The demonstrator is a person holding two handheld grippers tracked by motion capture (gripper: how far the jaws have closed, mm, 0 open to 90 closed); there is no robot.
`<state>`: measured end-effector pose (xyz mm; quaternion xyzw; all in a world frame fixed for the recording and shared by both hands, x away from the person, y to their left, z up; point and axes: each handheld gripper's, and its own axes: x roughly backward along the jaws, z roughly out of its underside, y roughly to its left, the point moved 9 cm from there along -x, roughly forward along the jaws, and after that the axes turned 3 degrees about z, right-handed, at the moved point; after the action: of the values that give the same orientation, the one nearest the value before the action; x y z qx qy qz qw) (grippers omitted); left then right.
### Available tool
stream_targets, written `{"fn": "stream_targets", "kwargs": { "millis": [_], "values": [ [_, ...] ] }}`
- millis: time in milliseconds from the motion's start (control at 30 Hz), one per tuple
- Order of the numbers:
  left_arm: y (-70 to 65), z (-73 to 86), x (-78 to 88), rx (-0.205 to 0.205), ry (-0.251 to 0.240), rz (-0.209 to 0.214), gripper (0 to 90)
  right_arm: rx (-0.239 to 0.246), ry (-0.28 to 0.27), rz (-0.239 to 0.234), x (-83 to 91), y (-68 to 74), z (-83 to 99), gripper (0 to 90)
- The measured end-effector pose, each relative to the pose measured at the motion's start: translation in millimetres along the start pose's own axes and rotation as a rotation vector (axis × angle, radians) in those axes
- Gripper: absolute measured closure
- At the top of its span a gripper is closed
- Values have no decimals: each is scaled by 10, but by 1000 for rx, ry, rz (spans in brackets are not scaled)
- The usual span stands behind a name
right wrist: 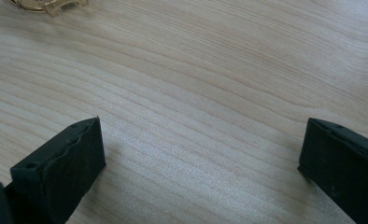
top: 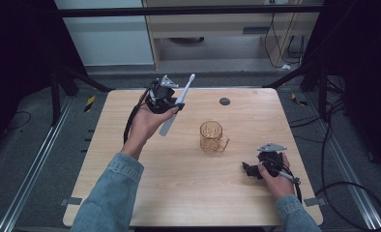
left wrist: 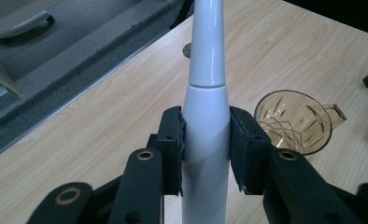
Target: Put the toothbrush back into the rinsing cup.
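Light wood table (top: 188, 193); grey floor (top: 29, 145), dark surrounds, beige cabinet (top: 217, 24)

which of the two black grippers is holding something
The left gripper: its jaws clamp a white electric toothbrush. The right gripper rests open over bare wooden table.

A light wooden table (top: 193, 193) carried an amber glass mug (top: 212, 137), upright near its middle with the handle toward the right. A small dark round spot (top: 224, 101), perhaps a hole or plug, marked the far edge. Black cables (top: 343, 188) lay on the grey floor.
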<state>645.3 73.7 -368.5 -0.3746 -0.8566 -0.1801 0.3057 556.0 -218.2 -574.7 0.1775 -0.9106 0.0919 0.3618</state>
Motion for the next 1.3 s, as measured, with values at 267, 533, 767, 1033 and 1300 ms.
{"fn": "stream_targets", "kwargs": {
  "millis": [267, 533, 767, 1033, 1300],
  "values": [
    [-39, -153, 71, 12, -49, -12, 672, 1, -1, 6, -7, -1, -6, 6],
    [-83, -337, 131, -4, -74, -19, 672, 3, 0, 0, -18, 26, -18, 3],
    [-156, -410, 93, -20, -75, -17, 672, -15, 0, 16, -27, 40, -26, 3],
    [-255, -509, 46, -24, -90, -9, 672, -6, 1, 11, -25, 37, -24, 3],
    [-338, -619, -13, -20, -118, 3, 672, -5, 0, 9, -25, 37, -24, 3]
  ]
}}
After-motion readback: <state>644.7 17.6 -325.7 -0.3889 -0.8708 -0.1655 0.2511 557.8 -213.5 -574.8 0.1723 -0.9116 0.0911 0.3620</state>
